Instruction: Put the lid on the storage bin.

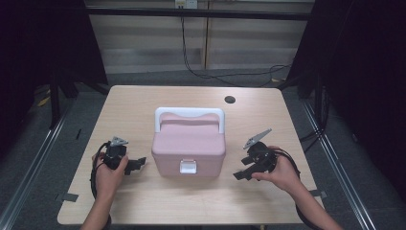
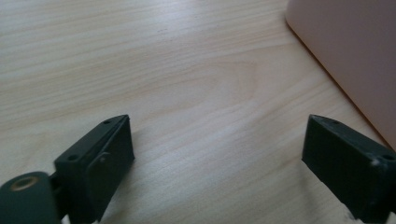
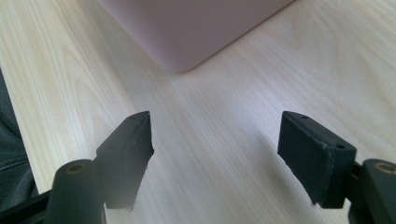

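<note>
A pink lidded box (image 1: 188, 143) with a white handle (image 1: 189, 114) and a white front latch (image 1: 187, 166) stands in the middle of the wooden table (image 1: 143, 100). My left gripper (image 1: 136, 165) rests low beside the box's left side, jaws open over bare wood. In the left gripper view the gripper (image 2: 217, 158) holds nothing and the box's pink wall (image 2: 355, 51) is at the upper right. My right gripper (image 1: 242, 173) is off the box's front right corner, open and apart from it. The right gripper view has the open gripper (image 3: 215, 149) and the box's rounded corner (image 3: 187, 28) ahead.
A dark round hole (image 1: 230, 99) sits in the table's far right part. Metal rails (image 1: 330, 139) run along the floor on both sides. Black cables (image 1: 225, 74) trail on the floor beyond the far edge. A dark sleeve or trouser (image 3: 9, 158) is at the left edge of the right gripper view.
</note>
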A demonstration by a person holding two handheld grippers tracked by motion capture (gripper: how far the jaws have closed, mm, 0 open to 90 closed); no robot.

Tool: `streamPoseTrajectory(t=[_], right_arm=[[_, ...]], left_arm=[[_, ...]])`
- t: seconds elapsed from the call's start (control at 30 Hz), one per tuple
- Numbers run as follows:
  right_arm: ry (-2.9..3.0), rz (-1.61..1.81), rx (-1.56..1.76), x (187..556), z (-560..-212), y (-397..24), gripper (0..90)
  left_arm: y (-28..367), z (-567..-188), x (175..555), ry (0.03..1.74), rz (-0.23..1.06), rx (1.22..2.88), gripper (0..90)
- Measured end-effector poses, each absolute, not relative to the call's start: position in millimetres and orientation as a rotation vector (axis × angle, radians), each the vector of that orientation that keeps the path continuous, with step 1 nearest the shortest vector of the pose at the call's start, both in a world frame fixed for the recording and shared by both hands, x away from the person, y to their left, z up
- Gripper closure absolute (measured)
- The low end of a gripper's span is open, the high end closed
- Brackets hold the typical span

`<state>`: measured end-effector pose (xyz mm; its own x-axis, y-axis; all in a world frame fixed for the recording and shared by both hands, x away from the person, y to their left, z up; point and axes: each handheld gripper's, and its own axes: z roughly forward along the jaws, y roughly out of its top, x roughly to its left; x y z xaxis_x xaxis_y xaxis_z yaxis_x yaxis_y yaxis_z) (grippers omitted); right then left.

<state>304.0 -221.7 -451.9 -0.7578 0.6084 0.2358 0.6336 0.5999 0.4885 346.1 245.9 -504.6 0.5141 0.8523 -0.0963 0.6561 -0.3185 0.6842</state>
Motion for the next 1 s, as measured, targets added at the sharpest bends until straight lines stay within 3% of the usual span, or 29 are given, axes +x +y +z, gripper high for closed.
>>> streamPoseTrajectory(t=[0.13,1.0], right_arm=[[-2.78,-0.861,-1.077,302.0,-456.8,-224.0,26.2],[-2.798,-0.873,-1.099,289.1,-478.1,-248.2,25.9]], left_arm=[[242.3,-507.9,344.5,1.18,0.387,2.108,0.2],[239.9,-510.9,340.7,1.14,0.446,2.135,0.0]])
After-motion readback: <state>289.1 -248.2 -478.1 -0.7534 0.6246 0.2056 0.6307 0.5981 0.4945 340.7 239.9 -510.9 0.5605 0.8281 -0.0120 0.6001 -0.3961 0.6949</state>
